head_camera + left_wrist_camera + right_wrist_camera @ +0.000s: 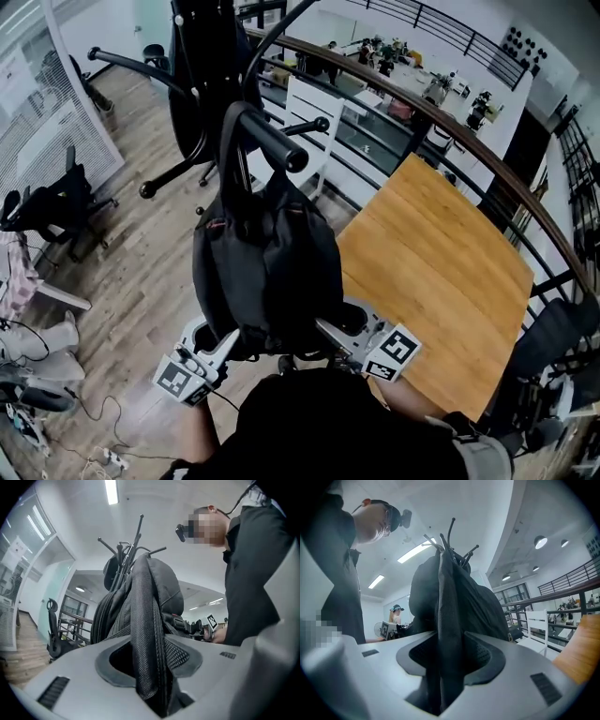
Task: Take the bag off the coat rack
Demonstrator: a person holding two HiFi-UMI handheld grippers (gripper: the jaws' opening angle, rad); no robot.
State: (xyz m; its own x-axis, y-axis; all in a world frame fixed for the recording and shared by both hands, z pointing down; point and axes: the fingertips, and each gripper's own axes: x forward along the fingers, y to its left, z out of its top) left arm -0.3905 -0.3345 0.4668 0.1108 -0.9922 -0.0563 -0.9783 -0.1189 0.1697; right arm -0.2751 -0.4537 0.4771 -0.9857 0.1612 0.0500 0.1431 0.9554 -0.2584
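Note:
A black backpack [267, 272] hangs from a peg of the black coat rack [272, 141], right in front of me. My left gripper [220, 342] is at the bag's lower left and my right gripper [337, 333] at its lower right. In the left gripper view a mesh-edged strap of the backpack [154, 588] runs down between the jaws of the left gripper [154, 677], which pinch it. In the right gripper view a black strap of the backpack [478, 602] is likewise clamped by the right gripper [445, 667]. The rack's prongs [450, 536] rise above the bag.
A wooden table [441, 253] stands to the right, with a curved railing [450, 122] behind it. A white chair [309, 112] sits beyond the rack. A black office chair [56, 206] and cables [94, 450] are on the floor at the left.

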